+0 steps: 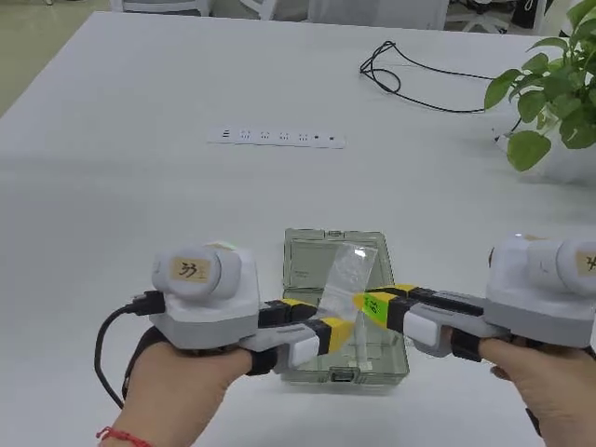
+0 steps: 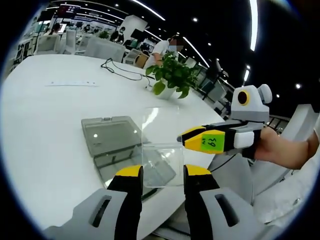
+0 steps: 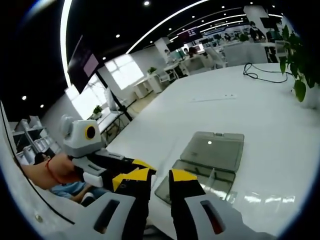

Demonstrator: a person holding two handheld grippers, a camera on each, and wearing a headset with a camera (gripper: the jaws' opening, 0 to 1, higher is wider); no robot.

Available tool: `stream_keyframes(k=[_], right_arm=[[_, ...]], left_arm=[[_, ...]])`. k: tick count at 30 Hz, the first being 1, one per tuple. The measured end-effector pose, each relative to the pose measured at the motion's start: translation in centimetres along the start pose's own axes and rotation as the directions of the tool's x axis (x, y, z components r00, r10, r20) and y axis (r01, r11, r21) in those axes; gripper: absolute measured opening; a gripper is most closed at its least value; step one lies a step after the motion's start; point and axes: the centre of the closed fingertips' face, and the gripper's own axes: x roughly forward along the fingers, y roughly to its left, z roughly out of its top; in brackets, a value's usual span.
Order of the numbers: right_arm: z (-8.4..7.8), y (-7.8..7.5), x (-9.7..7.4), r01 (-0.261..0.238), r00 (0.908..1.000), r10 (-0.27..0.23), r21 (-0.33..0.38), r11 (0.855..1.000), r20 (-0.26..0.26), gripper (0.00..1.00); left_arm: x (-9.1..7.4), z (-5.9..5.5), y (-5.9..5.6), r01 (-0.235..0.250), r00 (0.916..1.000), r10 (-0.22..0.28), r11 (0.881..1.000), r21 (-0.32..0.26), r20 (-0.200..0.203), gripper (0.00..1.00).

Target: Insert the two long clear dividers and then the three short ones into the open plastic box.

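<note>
One divider (image 1: pixel 350 275) stands upright just above the one open box (image 1: pixel 307 256), which lies straight below both claws, equally near each. The right claw (image 1: pixel 368 303) is clenched on the divider's right edge. The left claw (image 1: pixel 318 318) brackets its lower end, jaws apart. I cannot tell if it grips.

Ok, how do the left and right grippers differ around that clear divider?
Left gripper: jaws apart, the clear divider rising between them. Right gripper: jaws seem closed on the divider's side edge. The left gripper meets the divider low, the right gripper higher. Both have yellow-tipped jaws and sit over the open box.
</note>
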Motion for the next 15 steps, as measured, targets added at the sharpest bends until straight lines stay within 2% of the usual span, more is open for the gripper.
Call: stream_keyframes(k=[9, 12, 15], right_arm=[[-0.49, 0.01, 0.57, 0.015, 0.9998, -0.014, 0.033, 0.999, -0.016, 0.08], [-0.47, -0.04, 0.61, 0.033, 0.9994, -0.032, 0.082, 0.996, -0.014, 0.08], [-0.52, 0.09, 0.74, 0.044, 0.9989, -0.042, 0.085, 0.995, -0.022, 0.07]], left_arm=[[0.13, 0.03, -0.06, 0.002, 1.0, -0.002, 1.0, 0.018, -0.006, 0.3], [0.17, 0.05, -0.04, 0.001, 1.0, -0.001, 1.0, 0.017, -0.004, 0.3], [0.21, -0.01, -0.04, 0.001, 1.0, -0.001, 1.0, 0.018, -0.005, 0.31]])
